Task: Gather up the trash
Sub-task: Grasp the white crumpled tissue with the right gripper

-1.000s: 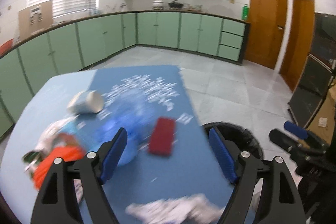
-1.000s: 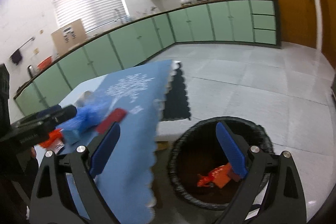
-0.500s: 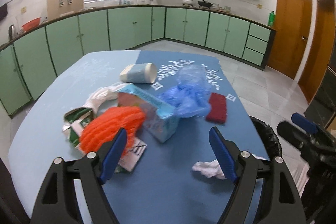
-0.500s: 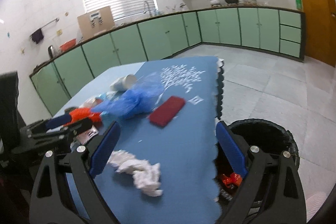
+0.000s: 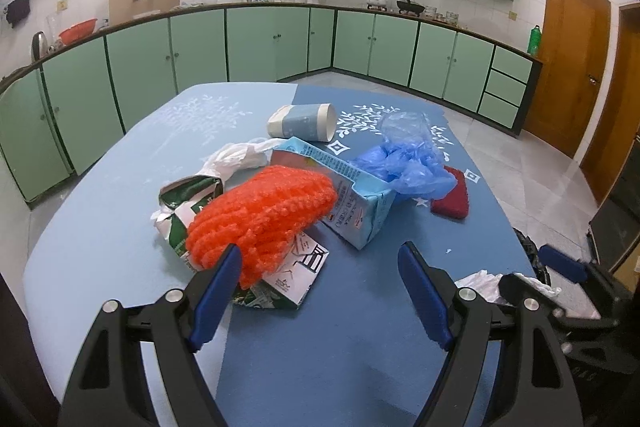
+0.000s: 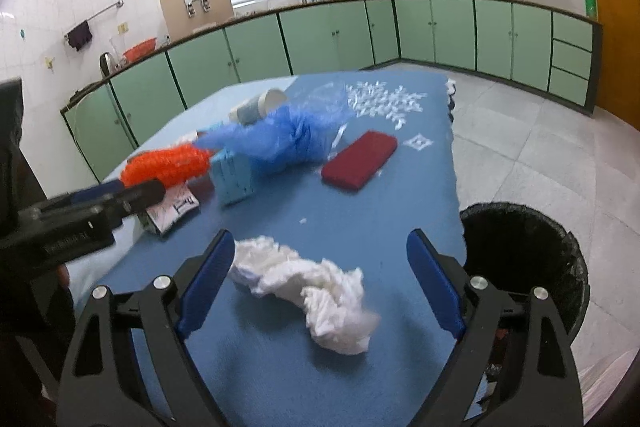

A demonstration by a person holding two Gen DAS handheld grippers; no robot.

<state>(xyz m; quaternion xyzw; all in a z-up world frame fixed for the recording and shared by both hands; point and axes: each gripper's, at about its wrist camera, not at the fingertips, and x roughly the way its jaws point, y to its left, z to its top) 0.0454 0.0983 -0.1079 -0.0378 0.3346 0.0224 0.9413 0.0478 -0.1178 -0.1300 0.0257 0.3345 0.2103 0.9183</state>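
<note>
**Trash pile on the blue table, both grippers spread and empty**

On the blue tablecloth (image 5: 352,347) a heap of trash lies in front of the left gripper (image 5: 320,291), whose blue-padded jaws stand wide apart with nothing between them. The left pad sits just beside an orange mesh bundle (image 5: 264,215), which rests on a crumpled green-and-white carton (image 5: 180,203) and a printed paper scrap (image 5: 296,275). Leaning against the bundle's right side is a light-blue carton (image 5: 352,199), torn open at the top, with a crumpled blue plastic bag (image 5: 408,163) touching its far end. A flat red pad (image 5: 452,195) lies just right of the bag. Behind the pile a paper cup (image 5: 300,121) lies on its side, mouth facing right, and a white plastic bag (image 5: 240,155) sits between it and the green carton.

Nearer the table's right edge, the right gripper (image 6: 320,287) is likewise released, its jaws spread around a crumpled white tissue (image 6: 312,283) that lies on the cloth; the left pad is near the tissue's end, though contact cannot be told. On the floor just beside the table edge stands a bin lined with a black bag (image 6: 524,247). Green cabinets (image 5: 260,43) line the walls behind.
</note>
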